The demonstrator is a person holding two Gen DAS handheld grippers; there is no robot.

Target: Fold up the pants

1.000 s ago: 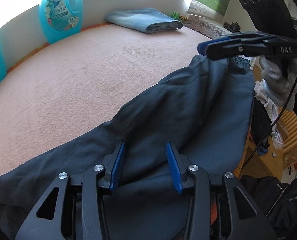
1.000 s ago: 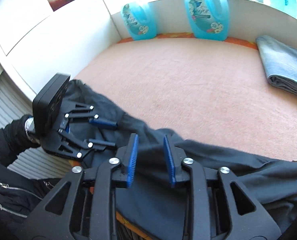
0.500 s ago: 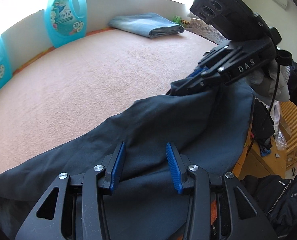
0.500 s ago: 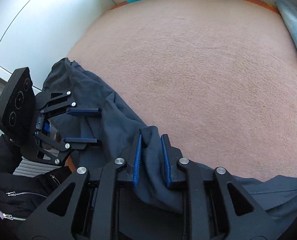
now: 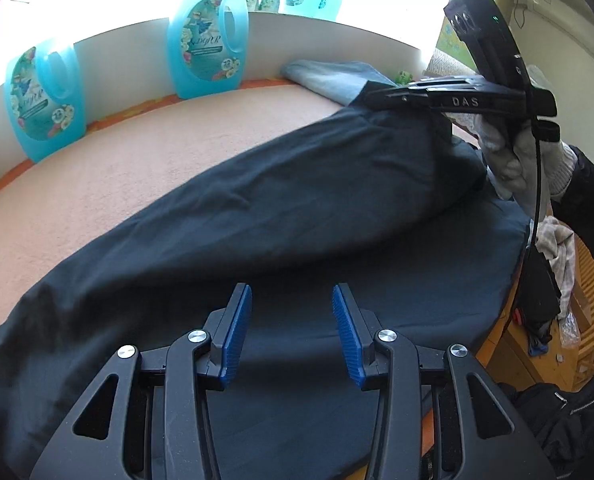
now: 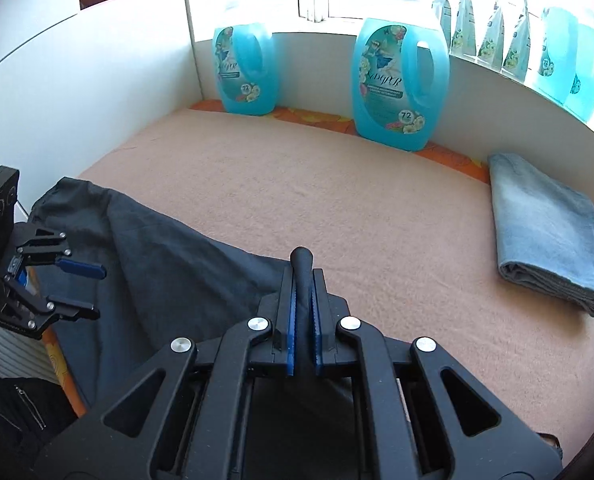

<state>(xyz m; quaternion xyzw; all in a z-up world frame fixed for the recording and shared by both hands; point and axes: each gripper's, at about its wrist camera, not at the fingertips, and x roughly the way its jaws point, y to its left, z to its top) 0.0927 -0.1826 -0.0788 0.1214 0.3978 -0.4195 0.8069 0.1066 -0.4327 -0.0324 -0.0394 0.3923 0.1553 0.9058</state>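
Dark pants point(image 5: 281, 216) lie along the near edge of a peach-covered table point(image 6: 337, 200), one part now lifted and drawn over the rest. The right hand-held gripper point(image 6: 303, 312), half open a second ago, has clamped a fold of the cloth between its blue pads. The left hand-held gripper point(image 5: 293, 332) hovers over the fabric as before, jaws partly open, holding nothing. Folded blue jeans point(image 6: 545, 232) sit near the far right corner, detergent bottles point(image 6: 397, 84) along the far edge.
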